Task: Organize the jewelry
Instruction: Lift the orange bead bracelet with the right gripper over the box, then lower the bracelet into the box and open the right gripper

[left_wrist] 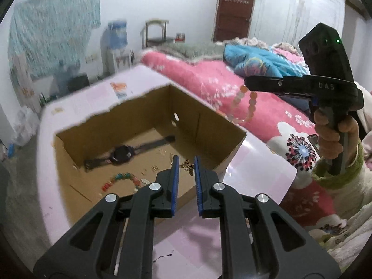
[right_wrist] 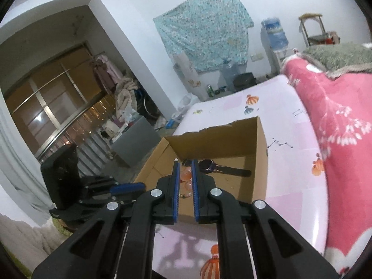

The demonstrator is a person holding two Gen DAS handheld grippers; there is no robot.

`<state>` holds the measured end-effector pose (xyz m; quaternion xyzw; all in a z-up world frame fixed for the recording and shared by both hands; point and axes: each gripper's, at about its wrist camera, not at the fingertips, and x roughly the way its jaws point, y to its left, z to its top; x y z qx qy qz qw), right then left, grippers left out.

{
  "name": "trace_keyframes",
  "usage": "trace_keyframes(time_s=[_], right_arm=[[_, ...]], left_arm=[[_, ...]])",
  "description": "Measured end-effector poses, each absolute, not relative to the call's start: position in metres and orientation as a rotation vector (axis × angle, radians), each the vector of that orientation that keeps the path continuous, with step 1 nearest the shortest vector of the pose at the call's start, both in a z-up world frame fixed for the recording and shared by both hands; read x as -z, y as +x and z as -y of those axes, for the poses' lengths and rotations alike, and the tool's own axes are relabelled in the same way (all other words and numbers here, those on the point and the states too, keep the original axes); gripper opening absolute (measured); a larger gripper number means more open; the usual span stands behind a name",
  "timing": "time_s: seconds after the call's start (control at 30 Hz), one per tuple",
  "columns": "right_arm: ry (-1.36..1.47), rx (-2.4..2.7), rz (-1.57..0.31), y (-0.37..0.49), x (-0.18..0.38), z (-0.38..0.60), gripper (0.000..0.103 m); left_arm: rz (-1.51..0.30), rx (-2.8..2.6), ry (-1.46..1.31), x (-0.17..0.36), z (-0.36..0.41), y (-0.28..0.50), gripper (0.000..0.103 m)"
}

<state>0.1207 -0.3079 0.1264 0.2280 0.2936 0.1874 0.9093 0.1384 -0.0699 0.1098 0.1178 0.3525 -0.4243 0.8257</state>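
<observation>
An open cardboard box [left_wrist: 229,144] stands on a pink sheet. In it lie a black watch [left_wrist: 123,154], a coloured bead bracelet [left_wrist: 123,177] and a gold butterfly charm [left_wrist: 188,165]. My left gripper [left_wrist: 185,160] is open and empty above the box's near edge. My right gripper [left_wrist: 247,82] is shut on a peach bead bracelet [left_wrist: 251,107], which hangs above the box's right wall. In the right wrist view the right gripper [right_wrist: 185,162] holds the beads [right_wrist: 186,175] between its jaws, over the box [right_wrist: 261,144] and the watch [right_wrist: 209,166].
A pink floral quilt [left_wrist: 209,79] lies along the right of the box. The pink sheet [right_wrist: 286,125] covers the surface around the box. The left gripper also shows at the left of the right wrist view [right_wrist: 126,188].
</observation>
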Motion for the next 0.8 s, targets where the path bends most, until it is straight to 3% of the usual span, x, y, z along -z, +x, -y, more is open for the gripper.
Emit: trace_keyframes(time_s=[0.4, 0.8], right_arm=[[0.505, -0.410, -0.785, 0.177, -0.063, 0.308, 0.010], [0.507, -0.416, -0.812, 0.184, -0.057, 0.305, 0.010]], left_arm=[[-1.105, 0.887, 0.173, -0.030, 0.086, 0.212, 0.012], [-1.121, 0.879, 0.072, -0.030, 0.071, 0.221, 0.013]])
